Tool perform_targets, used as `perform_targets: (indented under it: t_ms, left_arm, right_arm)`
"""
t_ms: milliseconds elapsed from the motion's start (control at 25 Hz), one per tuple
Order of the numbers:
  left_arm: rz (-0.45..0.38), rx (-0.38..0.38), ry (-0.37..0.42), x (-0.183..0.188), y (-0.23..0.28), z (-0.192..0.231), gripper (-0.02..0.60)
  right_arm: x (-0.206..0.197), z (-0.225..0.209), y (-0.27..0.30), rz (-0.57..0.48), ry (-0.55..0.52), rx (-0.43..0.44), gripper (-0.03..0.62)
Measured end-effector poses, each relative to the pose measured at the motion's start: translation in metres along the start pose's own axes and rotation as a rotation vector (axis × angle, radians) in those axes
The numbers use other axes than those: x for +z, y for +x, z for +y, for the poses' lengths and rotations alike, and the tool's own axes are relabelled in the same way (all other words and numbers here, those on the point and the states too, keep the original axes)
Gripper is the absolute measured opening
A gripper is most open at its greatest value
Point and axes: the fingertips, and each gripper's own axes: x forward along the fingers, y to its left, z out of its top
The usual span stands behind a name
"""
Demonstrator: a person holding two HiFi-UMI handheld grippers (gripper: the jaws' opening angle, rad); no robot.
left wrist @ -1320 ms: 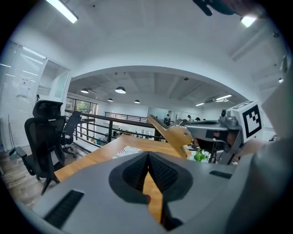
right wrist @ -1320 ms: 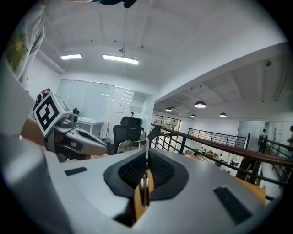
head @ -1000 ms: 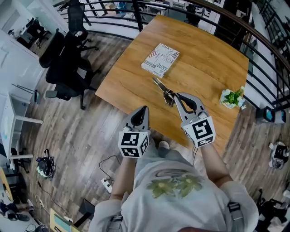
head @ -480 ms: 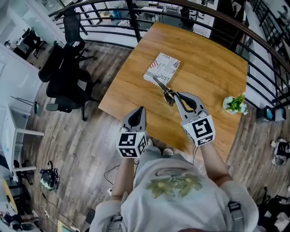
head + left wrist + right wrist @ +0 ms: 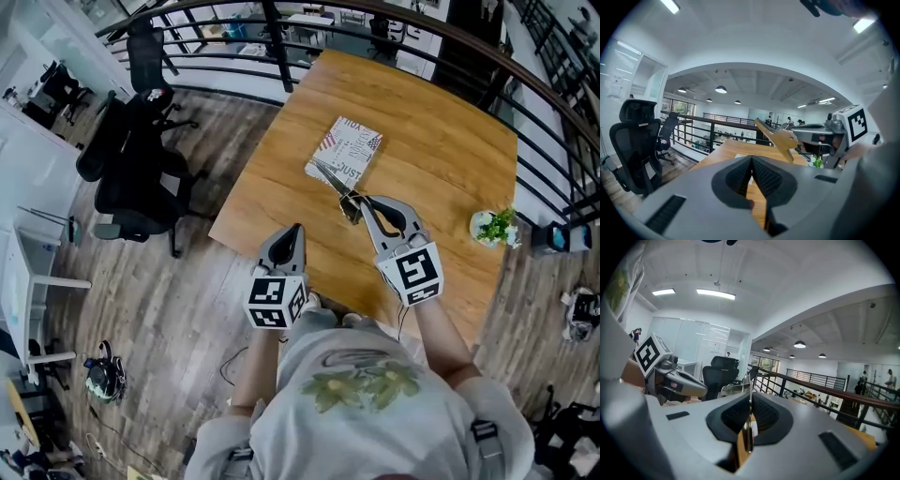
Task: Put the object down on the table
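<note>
While our right gripper [image 5: 356, 201] stayed clamped on the near end of the slim metal tool [image 5: 330, 176], nothing had been let go. The blade jutted forward of the jaws, raised over the table [image 5: 431, 131], so we judged the putting-down not yet done. Our left gripper [image 5: 297, 229] hung just beside it, jaws pressed together on nothing. Against a second earlier, the book [image 5: 349, 148] ahead of the jaws had drawn nearer. The tool's tip now overlapped its near corner, and the small plant [image 5: 494, 227] sat further off to the right.
</note>
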Motion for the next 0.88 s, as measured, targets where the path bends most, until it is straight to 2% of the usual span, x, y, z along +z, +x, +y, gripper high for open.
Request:
perform_targets:
  t_ms: [880]
  left_arm:
    - [0.075, -0.038, -0.031, -0.018, 0.04, 0.052, 0.012]
  right_arm:
    - [-0.039, 0.007, 0.063, 0.12, 0.006, 0.0, 0.012]
